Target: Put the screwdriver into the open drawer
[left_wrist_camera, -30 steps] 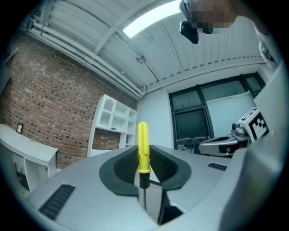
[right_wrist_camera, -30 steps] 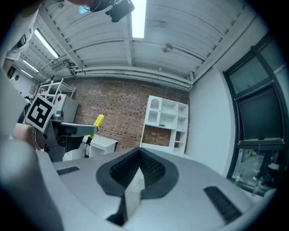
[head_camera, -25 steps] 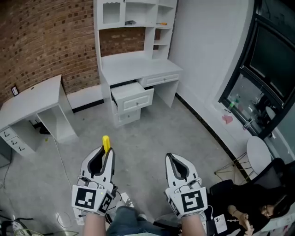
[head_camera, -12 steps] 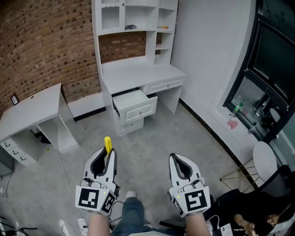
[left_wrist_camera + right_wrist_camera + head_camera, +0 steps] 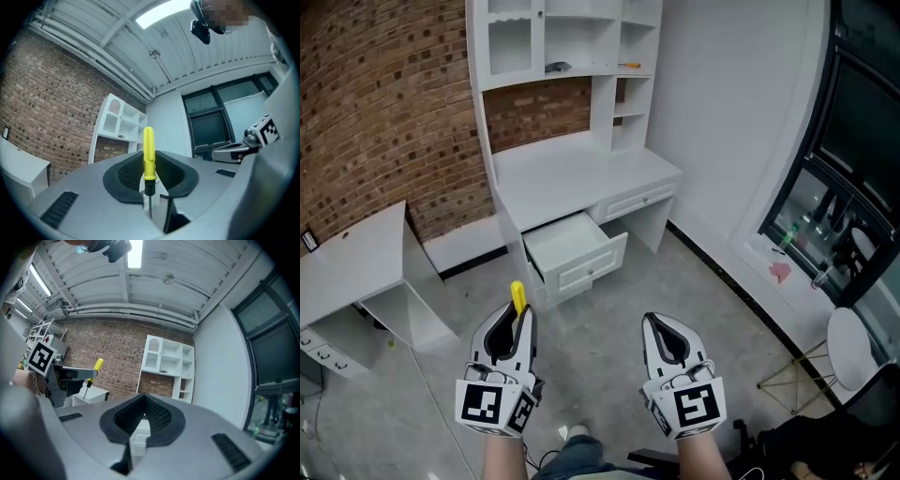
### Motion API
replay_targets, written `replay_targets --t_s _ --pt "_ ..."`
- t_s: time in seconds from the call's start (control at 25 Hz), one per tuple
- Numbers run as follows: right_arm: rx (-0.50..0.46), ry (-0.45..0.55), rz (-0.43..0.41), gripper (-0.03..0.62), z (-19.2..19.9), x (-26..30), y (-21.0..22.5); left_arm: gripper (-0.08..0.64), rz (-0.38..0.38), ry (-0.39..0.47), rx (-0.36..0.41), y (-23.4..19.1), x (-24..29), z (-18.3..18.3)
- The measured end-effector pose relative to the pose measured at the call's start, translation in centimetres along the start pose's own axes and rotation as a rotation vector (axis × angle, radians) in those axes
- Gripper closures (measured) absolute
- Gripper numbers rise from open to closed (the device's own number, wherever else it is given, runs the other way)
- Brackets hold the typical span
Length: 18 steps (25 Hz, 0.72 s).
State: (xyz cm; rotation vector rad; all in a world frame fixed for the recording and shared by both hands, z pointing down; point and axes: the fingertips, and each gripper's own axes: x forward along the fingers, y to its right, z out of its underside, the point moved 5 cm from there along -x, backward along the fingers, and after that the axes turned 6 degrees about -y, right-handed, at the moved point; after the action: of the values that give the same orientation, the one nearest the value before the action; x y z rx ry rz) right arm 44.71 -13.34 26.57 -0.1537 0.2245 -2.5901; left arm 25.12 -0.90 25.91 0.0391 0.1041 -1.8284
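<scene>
Left claw (image 5: 517, 317) clamping screwdriver (image 5: 517, 295) | grey floor (image 5: 731, 319) (brick wall (image 5: 384, 103) behind)

Both forearms reach forward side by side. The left tool (image 5: 517, 317) is clamped on the screwdriver (image 5: 517, 295), whose yellow handle sticks out past the tips. The right tool (image 5: 653, 322) has its jaws together, empty.

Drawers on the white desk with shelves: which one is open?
The left drawer, pulled out from under the white desk so its inside shows. The right drawer beside it sits shut, flush with the desk front.
</scene>
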Motion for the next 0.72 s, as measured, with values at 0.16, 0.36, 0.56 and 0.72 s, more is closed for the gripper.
replay_targets --t_s 0.16,0.36,0.56,0.72 --pt "-0.008 0.006 0.017 0.581 -0.2 4.8 0.5 0.474 0.017 0.017 -0.011 -3.1 4.1 0.1" --pt "0.027 -0.019 0.022 0.581 0.1 10.1 1.7 0.474 0.023 0.002 -0.026 -6.3 8.6 0.6" --pt "0.046 -0.045 0.027 0.581 1.2 15.2 3.8 0.474 0.000 -0.030 -0.034 -9.0 12.9 2.0" --pt "0.058 -0.062 0.013 0.581 2.3 20.1 5.6 0.474 -0.018 -0.060 -0.044 -11.4 17.1 3.8"
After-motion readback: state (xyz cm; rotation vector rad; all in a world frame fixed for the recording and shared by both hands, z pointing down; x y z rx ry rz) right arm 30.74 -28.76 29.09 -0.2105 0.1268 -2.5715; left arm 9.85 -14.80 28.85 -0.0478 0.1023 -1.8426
